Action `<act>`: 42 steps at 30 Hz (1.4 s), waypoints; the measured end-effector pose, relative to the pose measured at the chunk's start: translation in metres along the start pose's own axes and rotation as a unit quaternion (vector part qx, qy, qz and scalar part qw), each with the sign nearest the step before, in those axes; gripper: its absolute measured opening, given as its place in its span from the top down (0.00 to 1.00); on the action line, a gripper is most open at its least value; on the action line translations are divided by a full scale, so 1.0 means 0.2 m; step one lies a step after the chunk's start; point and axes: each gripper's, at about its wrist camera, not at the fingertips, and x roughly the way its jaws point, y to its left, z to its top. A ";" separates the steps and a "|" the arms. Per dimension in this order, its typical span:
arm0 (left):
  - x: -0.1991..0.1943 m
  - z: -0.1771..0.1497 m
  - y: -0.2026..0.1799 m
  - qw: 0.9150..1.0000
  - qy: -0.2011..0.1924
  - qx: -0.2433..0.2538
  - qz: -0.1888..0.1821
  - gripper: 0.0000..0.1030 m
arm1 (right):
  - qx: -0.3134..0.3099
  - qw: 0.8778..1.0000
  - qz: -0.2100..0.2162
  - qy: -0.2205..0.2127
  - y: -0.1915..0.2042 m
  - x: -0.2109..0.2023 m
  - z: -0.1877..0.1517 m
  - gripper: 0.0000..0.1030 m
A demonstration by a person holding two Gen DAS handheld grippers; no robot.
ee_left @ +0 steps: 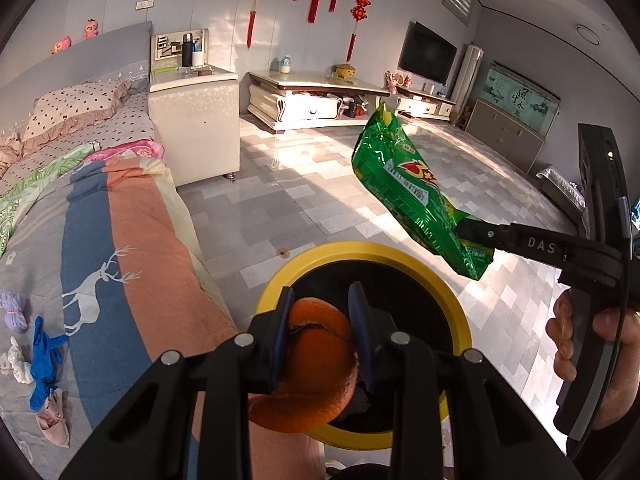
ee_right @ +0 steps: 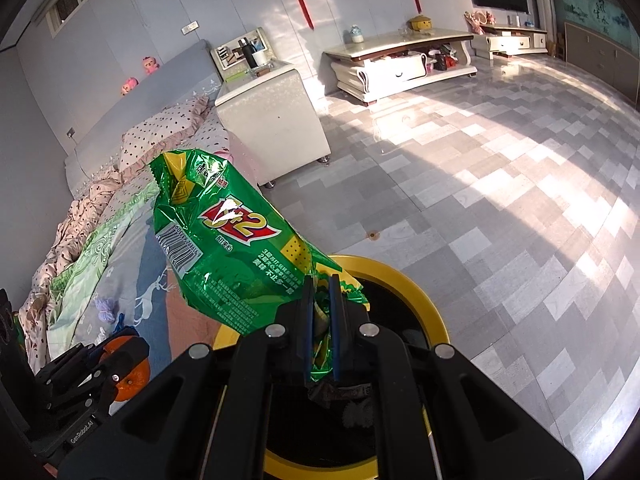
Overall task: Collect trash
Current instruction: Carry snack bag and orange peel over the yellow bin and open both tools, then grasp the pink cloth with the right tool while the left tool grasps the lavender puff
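Note:
My left gripper is shut on a piece of orange peel and holds it over the yellow-rimmed black trash bin. My right gripper is shut on the end of a green snack wrapper, held above the bin. In the left wrist view the wrapper hangs up and to the right of the bin, pinched by the right gripper. In the right wrist view the left gripper with the orange peel sits at the lower left.
A bed with a striped deer blanket lies to the left, with small items on it: blue cloth and a purple yarn piece. A white bedside cabinet and a TV stand stand behind on grey tiled floor.

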 end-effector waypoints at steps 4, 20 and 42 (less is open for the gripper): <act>0.07 -0.02 -0.01 1.000 0.014 -0.002 -0.011 0.74 | 0.006 1.000 -0.007 0.016 -0.06 0.08 -0.04 0.94; 0.13 -0.05 -0.02 0.999 0.026 -0.009 -0.022 0.66 | 0.022 0.999 -0.007 0.045 -0.13 0.22 -0.13 0.91; -0.16 -0.10 0.47 0.996 -0.015 -0.074 0.050 0.23 | 0.004 0.999 -0.027 0.022 0.05 0.09 -0.15 0.40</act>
